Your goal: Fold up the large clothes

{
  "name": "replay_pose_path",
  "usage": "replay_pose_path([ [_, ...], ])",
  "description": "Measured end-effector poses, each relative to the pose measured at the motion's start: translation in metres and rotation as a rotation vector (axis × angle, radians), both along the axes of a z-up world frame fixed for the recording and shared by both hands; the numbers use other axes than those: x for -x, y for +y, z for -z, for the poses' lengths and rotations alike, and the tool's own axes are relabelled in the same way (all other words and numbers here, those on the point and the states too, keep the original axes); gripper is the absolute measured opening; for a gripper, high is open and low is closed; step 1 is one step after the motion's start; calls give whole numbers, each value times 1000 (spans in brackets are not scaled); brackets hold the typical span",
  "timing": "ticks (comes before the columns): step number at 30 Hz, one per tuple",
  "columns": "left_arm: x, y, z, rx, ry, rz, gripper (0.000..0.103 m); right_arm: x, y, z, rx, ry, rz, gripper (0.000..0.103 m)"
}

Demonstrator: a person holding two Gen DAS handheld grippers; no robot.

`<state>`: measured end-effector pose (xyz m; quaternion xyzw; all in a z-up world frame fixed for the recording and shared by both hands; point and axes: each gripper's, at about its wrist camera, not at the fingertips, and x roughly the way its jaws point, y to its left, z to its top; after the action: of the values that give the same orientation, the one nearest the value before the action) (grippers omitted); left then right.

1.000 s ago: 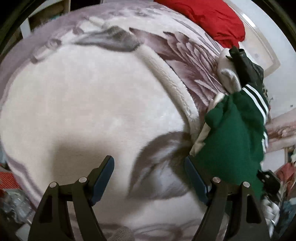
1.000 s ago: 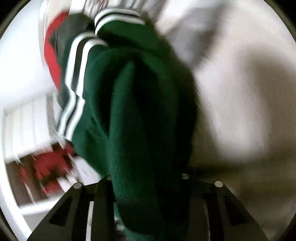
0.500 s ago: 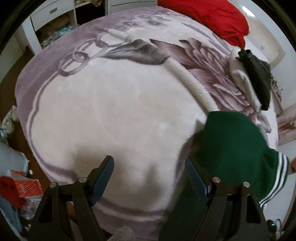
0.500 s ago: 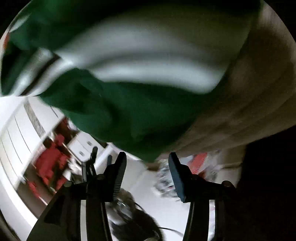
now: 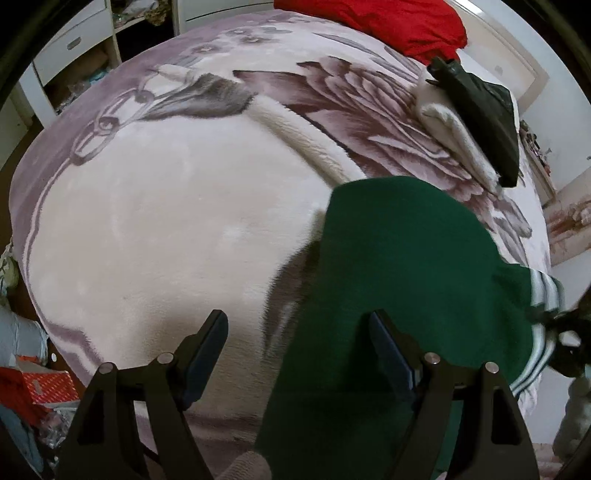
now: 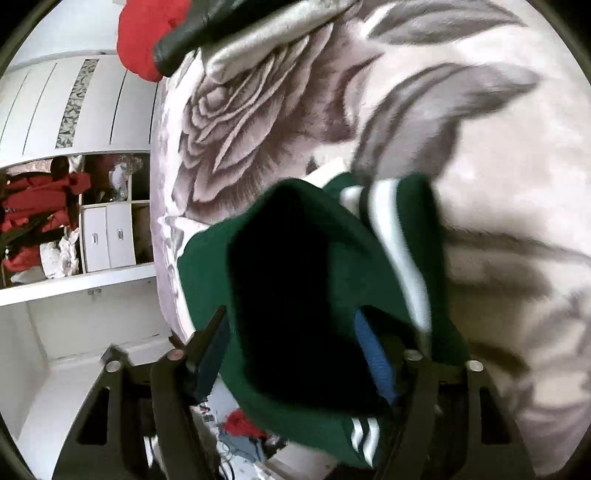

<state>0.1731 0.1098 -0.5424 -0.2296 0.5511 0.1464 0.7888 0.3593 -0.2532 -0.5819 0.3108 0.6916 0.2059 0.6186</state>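
Observation:
A dark green garment (image 5: 399,295) with white-striped cuffs lies on the right part of a pale floral blanket (image 5: 166,221) on the bed. My left gripper (image 5: 299,343) is open above the bed's near edge, its right finger over the green cloth, holding nothing. In the right wrist view my right gripper (image 6: 291,343) is open, with the green garment (image 6: 303,295) bunched between and over its fingers; a striped cuff (image 6: 391,221) lies on the blanket (image 6: 498,184).
A red pillow (image 5: 388,22) lies at the far end of the bed. A folded white cloth (image 5: 458,144) with a dark garment (image 5: 484,107) on it sits at the right. White drawers (image 5: 74,48) stand at the far left, a wardrobe (image 6: 74,110) beyond.
The green garment has dropped from hanging in the right gripper onto the bed and spread out. The right gripper has opened. The left gripper has pulled back, staying open.

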Motion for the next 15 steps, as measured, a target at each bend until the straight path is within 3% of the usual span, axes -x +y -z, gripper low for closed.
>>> replay_pose_path([
  [2,-1,-3,1,11,-3,9,77,19,-18,-6,18,-32,64,3],
  [4,-2,-6,3,36,-7,19,77,15,-34,-37,24,-93,139,2],
  [7,-5,-13,3,101,-54,36,85,10,-59,-47,92,-134,195,2],
  [9,-9,-19,4,110,-63,48,87,-2,-66,-26,217,-108,164,2],
  [10,-13,-21,6,105,-52,53,87,-7,-69,-7,230,-72,120,2],
  [13,-18,-25,12,87,-8,63,87,-15,-70,42,127,120,106,6],
  [14,-17,-24,12,90,-7,62,87,-11,-73,40,94,126,106,10],
  [15,-16,-24,12,96,-8,59,87,-5,-77,34,76,108,101,20],
])
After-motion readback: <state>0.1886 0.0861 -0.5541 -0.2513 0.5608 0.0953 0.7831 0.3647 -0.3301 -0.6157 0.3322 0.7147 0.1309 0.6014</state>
